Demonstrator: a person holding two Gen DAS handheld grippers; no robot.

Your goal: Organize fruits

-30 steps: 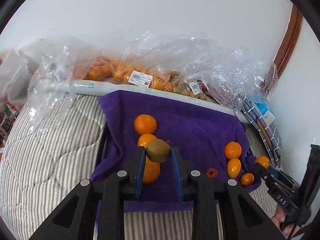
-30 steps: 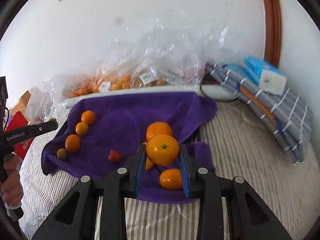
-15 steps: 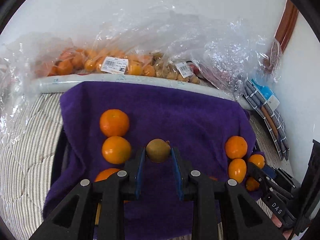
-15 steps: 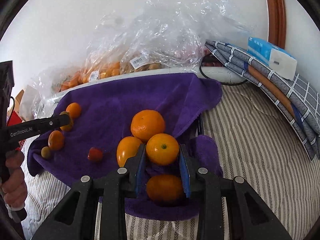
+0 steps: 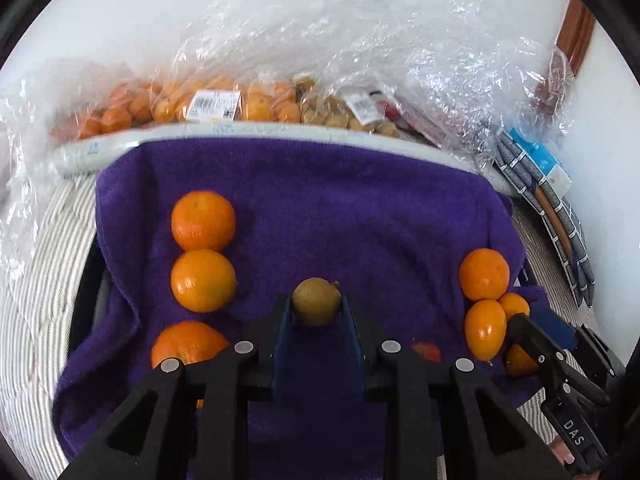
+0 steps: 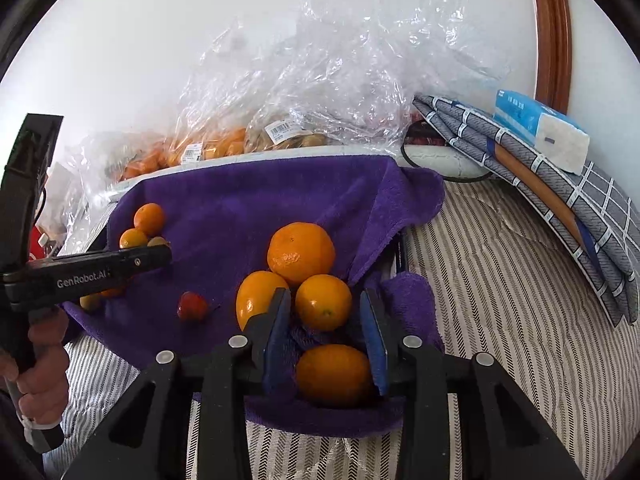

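Your left gripper (image 5: 316,314) is clamped on a brown-green kiwi (image 5: 316,301), both blue pads touching its sides, over the near middle of the purple towel (image 5: 340,200). Along the towel's left edge lie three oranges in a line — far orange (image 5: 203,220), middle orange (image 5: 203,280) just beside it, and a near orange (image 5: 186,344) partly hidden behind the gripper frame.

Your right gripper (image 6: 326,310) stands with its fingers spread. A small orange (image 6: 323,302) sits between the pads; a gap shows on its right side, and contact with the left pad cannot be confirmed. It rests by the towel's right edge, touching a large orange (image 6: 301,252) behind it and an oval orange (image 6: 256,298) to its left. Another orange (image 6: 334,374) lies on the towel's near-right corner, between the fingers nearer the camera.

A small red fruit (image 6: 193,306) lies alone near the towel's near edge — apart from both groups.
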